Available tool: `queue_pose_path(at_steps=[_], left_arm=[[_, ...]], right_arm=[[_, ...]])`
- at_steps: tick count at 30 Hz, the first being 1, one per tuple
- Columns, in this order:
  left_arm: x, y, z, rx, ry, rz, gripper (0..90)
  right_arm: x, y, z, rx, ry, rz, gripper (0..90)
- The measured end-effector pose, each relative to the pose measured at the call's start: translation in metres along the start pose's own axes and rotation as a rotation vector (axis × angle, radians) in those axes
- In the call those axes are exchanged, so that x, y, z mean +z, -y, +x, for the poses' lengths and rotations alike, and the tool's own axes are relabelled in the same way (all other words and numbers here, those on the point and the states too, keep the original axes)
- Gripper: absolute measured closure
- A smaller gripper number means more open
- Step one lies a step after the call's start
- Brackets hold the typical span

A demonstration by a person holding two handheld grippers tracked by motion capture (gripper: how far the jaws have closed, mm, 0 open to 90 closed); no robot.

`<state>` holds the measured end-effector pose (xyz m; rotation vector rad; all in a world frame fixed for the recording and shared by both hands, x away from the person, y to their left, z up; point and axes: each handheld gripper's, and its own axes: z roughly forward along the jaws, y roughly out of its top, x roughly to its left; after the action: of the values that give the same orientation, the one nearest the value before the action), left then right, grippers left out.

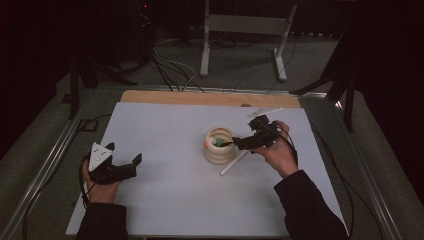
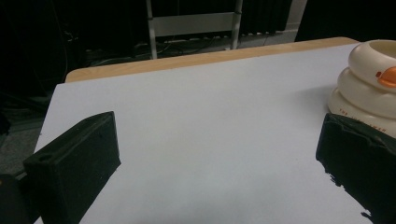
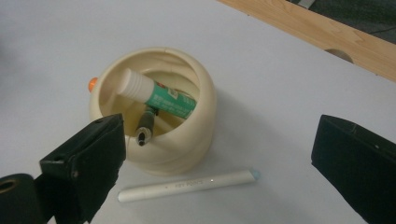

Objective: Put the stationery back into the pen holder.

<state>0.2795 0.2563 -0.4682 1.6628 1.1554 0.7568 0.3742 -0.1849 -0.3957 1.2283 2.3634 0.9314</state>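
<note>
White pen point(image 3: 187, 185) lies on the table between the right claw's point(image 3: 215, 154) open jaws.

You are working in a lab-style recording space rather than a home. Your worktop point(image 1: 165, 200) is a plain white sheet laid over a wooden board point(image 1: 210, 98), framed by metal rails point(image 1: 47, 160). Black curtains point(image 1: 45, 35) close off the dark surroundings, loose cables point(image 1: 172, 67) trail across the grey carpet point(image 1: 240, 65), and a metal stand's legs point(image 1: 245, 30) rise behind.

Right tongs point(image 1: 235, 143) over cream holder point(image 1: 219, 146), white pen point(image 1: 235, 163) beside; left tongs point(image 1: 125, 152) apart
</note>
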Motion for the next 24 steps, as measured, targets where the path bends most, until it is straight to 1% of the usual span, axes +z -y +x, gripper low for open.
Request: queue_pose_path(at_steps=[4,10,14,24], left_arm=[[0.000,0.000,0.000,0.000,0.000,0.000,0.0],[0.000,0.000,0.000,0.001,-0.001,0.002,0.0],[0.000,0.000,0.000,-0.001,-0.002,0.000,0.0],[0.000,0.000,0.000,-0.001,-0.002,0.000,0.0]], right_arm=[[0.000,0.002,0.000,-0.001,0.006,0.002,3.2],[0.002,0.005,-0.001,-0.012,-0.003,0.008,3.3],[0.004,0.008,-0.002,-0.022,0.000,0.017,3.3],[0.012,0.019,-0.001,-0.017,0.008,0.042,3.3]])
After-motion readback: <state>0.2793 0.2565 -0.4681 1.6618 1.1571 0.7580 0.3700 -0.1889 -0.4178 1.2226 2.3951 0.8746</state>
